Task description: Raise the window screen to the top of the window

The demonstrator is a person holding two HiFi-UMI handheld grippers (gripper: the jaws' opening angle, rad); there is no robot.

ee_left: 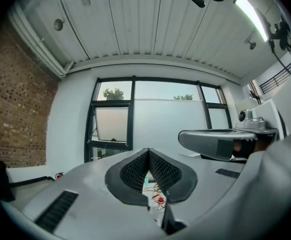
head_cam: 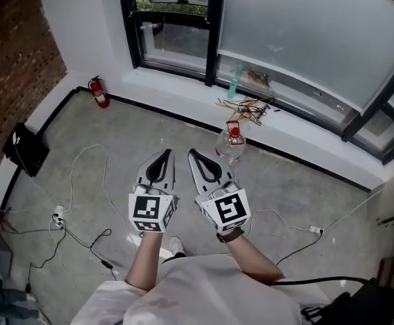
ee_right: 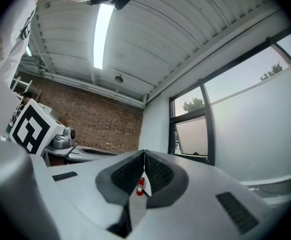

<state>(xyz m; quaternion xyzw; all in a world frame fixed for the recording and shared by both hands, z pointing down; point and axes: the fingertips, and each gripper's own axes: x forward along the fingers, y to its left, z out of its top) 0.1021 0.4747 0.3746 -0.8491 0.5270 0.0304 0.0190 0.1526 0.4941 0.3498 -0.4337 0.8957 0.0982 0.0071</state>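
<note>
**Getting Ready to Lift the Screen**

A red fire extinguisher (head_cam: 99, 92) stands at the far left. In the middle, the left gripper (head_cam: 162, 157) and right gripper (head_cam: 195, 157) are both pressed together, holding nothing. A bottle (head_cam: 230, 145) sits just past them. The window screen (head_cam: 298, 32) hangs upper right, well apart. Best spread both grippers first, then pinch its bottom edge evenly.

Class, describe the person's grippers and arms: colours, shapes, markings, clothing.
The left gripper and right gripper are light grey and taper to a point, their fingers lined with black ribbed pads. Each carries a white cube with black square markers. The person wears a pale short-sleeved shirt and a dark band on the right wrist.
</note>
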